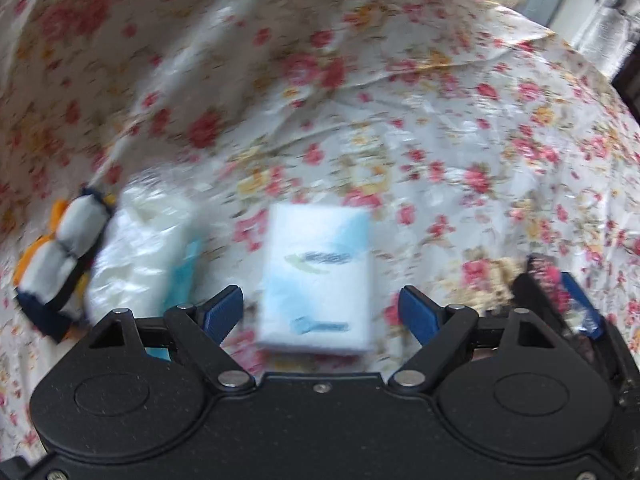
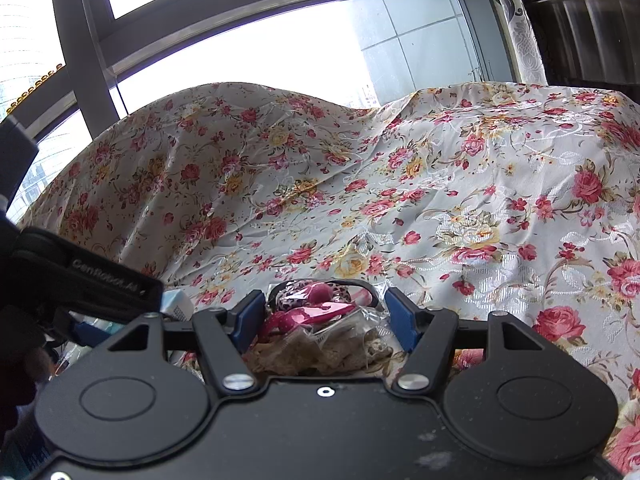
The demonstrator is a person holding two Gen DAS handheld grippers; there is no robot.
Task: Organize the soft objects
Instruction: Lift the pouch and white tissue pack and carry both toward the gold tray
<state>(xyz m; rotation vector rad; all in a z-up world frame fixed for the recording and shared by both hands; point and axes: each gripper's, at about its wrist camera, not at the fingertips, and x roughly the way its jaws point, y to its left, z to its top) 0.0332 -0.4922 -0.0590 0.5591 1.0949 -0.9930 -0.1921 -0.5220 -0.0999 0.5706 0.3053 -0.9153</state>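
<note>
Bottom centre, the right gripper (image 2: 325, 314) has its blue jaws on either side of a clear plastic packet of hair accessories (image 2: 316, 320), pink and leopard-print pieces over beige lace inside; whether the pads press on it is hard to tell. Around it spreads the floral cloth (image 2: 460, 200), white with red and yellow roses, rumpled and rising into a hump at upper left centre. At the left edge, the other gripper (image 2: 80, 280) juts in, black. Across the top, a bright window (image 2: 248, 56) with grey frames; a patterned curtain (image 2: 516, 20) hangs at upper right.
</note>
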